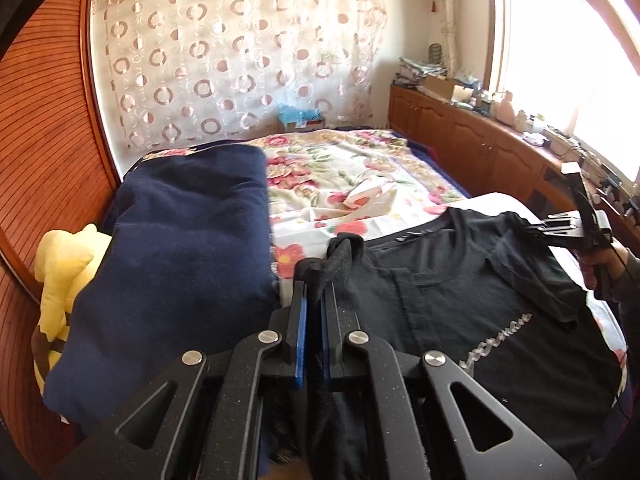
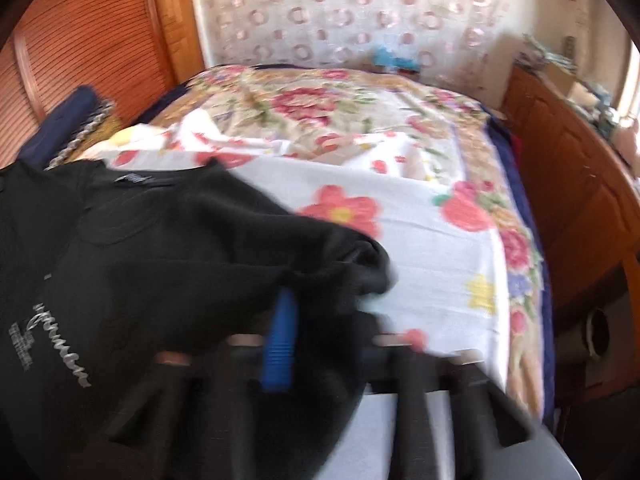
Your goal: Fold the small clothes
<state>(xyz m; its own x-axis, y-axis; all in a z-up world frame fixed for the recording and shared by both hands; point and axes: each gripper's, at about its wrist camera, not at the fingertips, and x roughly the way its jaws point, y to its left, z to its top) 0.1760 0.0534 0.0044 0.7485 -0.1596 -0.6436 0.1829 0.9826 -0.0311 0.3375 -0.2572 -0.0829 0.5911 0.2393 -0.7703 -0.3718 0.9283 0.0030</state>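
Garment: a black T-shirt (image 1: 460, 300) lies front-up on the floral bedsheet (image 1: 352, 176), its collar towards the far end of the bed.
Landmark: places below are given from the shirt's neckline (image 1: 420, 248).
Left gripper (image 1: 316, 292): jaws nearly together, pinching a bunch of black cloth just left of the neckline, apparently the left shoulder or sleeve.
Right gripper (image 2: 320, 320): its own view is smeared by motion, so the grip reads only roughly; the blue pad (image 2: 280, 340) sits against a fold of black cloth and the jaws look closed on it. The left camera shows it right of the neckline, holding the sleeve there raised off the sheet.
Step in hand: both sleeves are gripped and lifted, so this looks like the start of the first fold, with the sides about to come inwards.
Next move calls for: carrying both pinched edges towards the shirt's centre line evenly, keeping the body flat, and letting go only once the cloth lies down.
Writing: a pale script word runs across the chest (image 1: 496, 336), well below the neckline; its letters cannot be read. A small tag inside the collar (image 1: 406, 239) is too small to read.
Beside: a folded navy blanket (image 1: 180, 264) lies left of the neckline.
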